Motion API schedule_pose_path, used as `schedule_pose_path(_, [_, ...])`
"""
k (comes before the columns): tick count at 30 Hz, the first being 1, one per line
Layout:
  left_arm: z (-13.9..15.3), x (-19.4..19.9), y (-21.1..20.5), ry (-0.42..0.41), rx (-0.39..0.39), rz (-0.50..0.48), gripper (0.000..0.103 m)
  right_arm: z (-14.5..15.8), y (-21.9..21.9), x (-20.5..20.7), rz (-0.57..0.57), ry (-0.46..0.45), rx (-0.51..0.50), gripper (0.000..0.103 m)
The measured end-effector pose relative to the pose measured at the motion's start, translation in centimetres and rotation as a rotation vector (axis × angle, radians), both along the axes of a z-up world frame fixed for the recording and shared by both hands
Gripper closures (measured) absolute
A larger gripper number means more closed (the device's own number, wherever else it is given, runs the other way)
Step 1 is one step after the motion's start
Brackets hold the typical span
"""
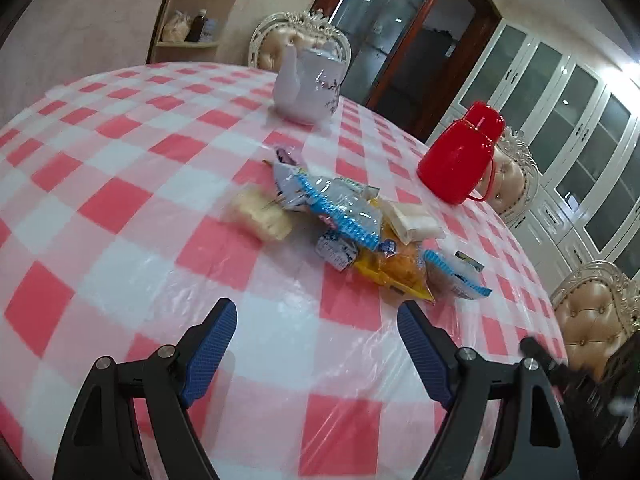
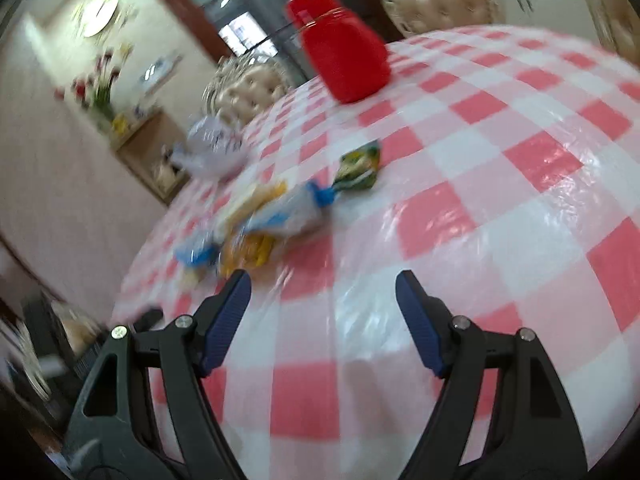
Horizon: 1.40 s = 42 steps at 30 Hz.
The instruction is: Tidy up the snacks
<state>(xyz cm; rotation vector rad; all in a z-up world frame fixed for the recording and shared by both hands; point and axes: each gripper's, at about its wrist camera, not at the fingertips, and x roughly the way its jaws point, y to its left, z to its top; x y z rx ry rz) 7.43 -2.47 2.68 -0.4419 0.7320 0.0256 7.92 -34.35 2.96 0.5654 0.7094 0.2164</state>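
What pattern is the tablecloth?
Pink-and-white checks on the tablecloth, under a clear plastic cover; clearest in the left wrist view.

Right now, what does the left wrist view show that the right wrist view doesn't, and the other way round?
Only the left wrist view shows the pale wafer pack lying left of the pile, and the corner shelf with bottles.

Only the right wrist view shows a green packet lying apart from the pile, toward the red jug, and a vase of flowers.

Both show the snack pile, the red thermos jug, the white teapot, the checked tablecloth, and open, empty fingers.
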Motion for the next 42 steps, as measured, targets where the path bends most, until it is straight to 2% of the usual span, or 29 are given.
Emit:
schedule_pose_path(2, [0.0,-0.2,0.1,-0.017,0.012,-0.006,0.020,0.1,-0.6,1.7,-0.012,-0.008,0.069,0.026])
schedule_pose_path(5, [0.6,-1.0,1.1,-0.080,0.016,0.041,0.020,0.1,0.1,4.5,-0.019,-0.001,0.104,0.026])
schedule_pose_path(7, [0.8,-1.4,2.2,-0.108,-0.016,0.081,0.019,-0.2,1.0,6.1,-0.018,0.010,0.119,0.026])
schedule_pose_path(10, [0.5,-1.2,2.7,-0.098,-0.048,0.084,0.019,-0.5,2.8,8.6,-0.036,0.034,0.097,0.026])
schedule_pose_path(12, [0.2,-1.0,2.6,-0.080,-0.052,0.073,0.019,-0.6,4.2,10.3,-0.055,0.060,0.058,0.024])
schedule_pose_path(14, [-0.1,-0.9,2.5,-0.064,-0.060,0.058,0.019,-0.6,6.3,11.5,-0.048,0.100,-0.047,0.023])
schedule_pose_path(17, [-0.2,-1.0,2.3,-0.062,-0.054,0.046,0.019,-1.5,9.6,12.2,-0.001,0.160,-0.263,0.022])
schedule_pose_path(19, [-0.2,-0.9,2.3,-0.062,-0.049,0.047,0.019,-1.3,10.3,11.4,0.008,0.145,-0.354,0.025])
schedule_pose_path(20, [-0.2,-0.9,2.4,-0.060,-0.045,0.046,0.019,-1.3,10.1,10.9,0.024,0.139,-0.367,0.035])
schedule_pose_path(22, [-0.3,-0.8,2.7,-0.054,-0.042,0.061,0.019,-1.4,9.1,9.6,0.044,0.116,-0.324,0.042])
schedule_pose_path(26, [-0.4,-0.7,4.0,-0.048,-0.061,0.100,0.019,-1.4,7.0,6.2,0.079,0.131,-0.240,0.044])
schedule_pose_path(29, [-0.5,-0.7,5.2,-0.040,-0.090,0.133,0.019,-1.6,7.2,3.6,0.134,0.160,-0.186,0.038])
schedule_pose_path(32, [-0.8,-0.5,5.7,-0.027,-0.108,0.152,0.019,-1.2,8.6,0.2,0.225,0.173,-0.150,0.018])
schedule_pose_path(34, [-0.8,-0.5,5.7,-0.029,-0.107,0.154,0.019,-0.9,9.5,-1.7,0.321,0.169,-0.115,0.017])
schedule_pose_path(36, [-0.6,-0.6,5.7,-0.039,-0.098,0.152,0.019,0.1,10.0,-3.4,0.373,0.118,-0.176,0.017])
schedule_pose_path(37, [-0.6,-0.6,5.7,-0.042,-0.096,0.151,0.019,0.8,9.8,-4.0,0.358,0.084,-0.237,0.017])
schedule_pose_path(39, [-0.5,-0.6,5.7,-0.043,-0.095,0.150,0.019,2.0,8.6,-4.7,0.234,0.025,-0.392,0.016])
schedule_pose_path(40, [-0.6,-0.6,5.7,-0.040,-0.094,0.152,0.019,2.2,8.0,-4.6,0.190,0.020,-0.410,0.015])
schedule_pose_path(42, [-0.6,-0.5,5.5,-0.034,-0.093,0.149,0.019,1.9,6.4,-3.9,0.140,0.041,-0.326,0.011])
